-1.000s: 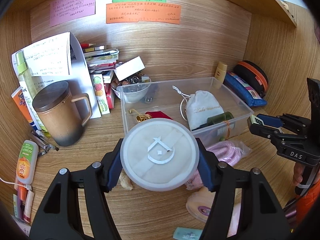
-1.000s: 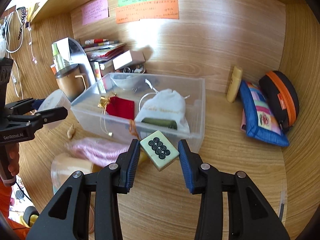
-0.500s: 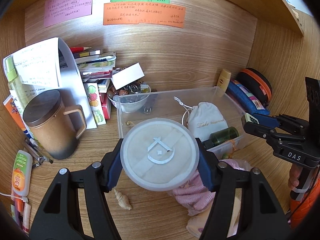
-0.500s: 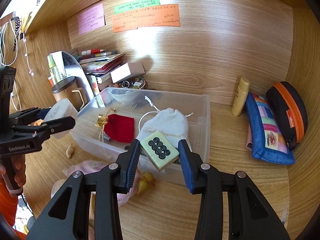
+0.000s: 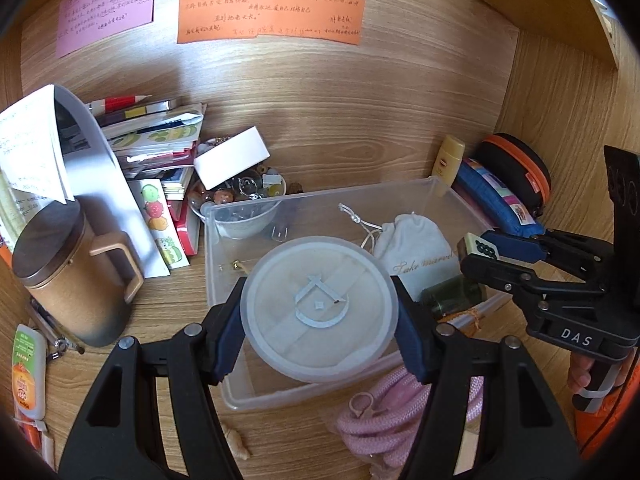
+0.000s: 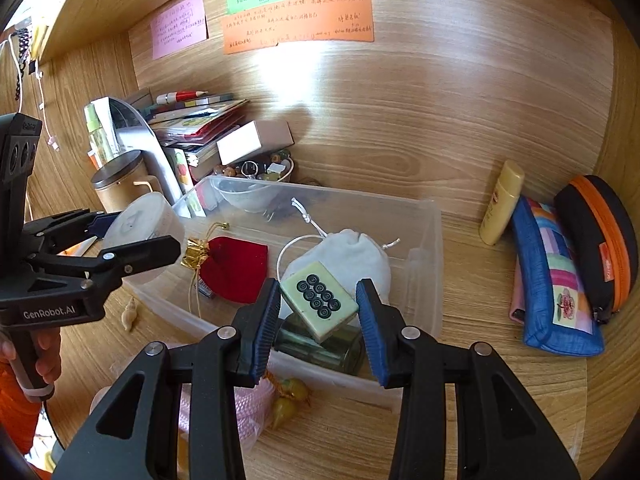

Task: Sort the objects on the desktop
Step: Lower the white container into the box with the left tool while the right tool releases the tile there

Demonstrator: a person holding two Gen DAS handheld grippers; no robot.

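Both claws have carried forward since a second ago: the clear plastic storage bin (image 5: 440, 196), then ahead of my loads, now lies under them.

Item 1. Left claw (image 5: 320, 316): clenched on a round translucent white lidded container (image 5: 319, 306), lid up, pads on opposite sides of its rim. It hangs over the bin's near left part, above the bare floor of the bin.

Item 2. Right claw (image 6: 318, 304): clenched on a pale green mahjong tile with eight black rings (image 6: 319, 300). The tile sits skewed between the pads, its long axis running diagonally from upper left to lower right. It hangs over the bin's near right side, directly above a dark green glass bottle (image 6: 320, 346) and just in front of a white drawstring pouch (image 6: 348, 256).

Item 3. Bin contents besides: a red velvet pouch with gold tie (image 6: 236, 268), left of the white pouch.

Item 4. Outside the bin, unsorted: a coil of pink rope (image 5: 384, 420) and a small spiral shell (image 6: 129, 314), both on the wooden desk (image 6: 480, 360) by the near wall.

Judgement: each load is already inside the bin's outline, so the drop lies straight down. The left has open floor beneath; the tile would land on the bottle.
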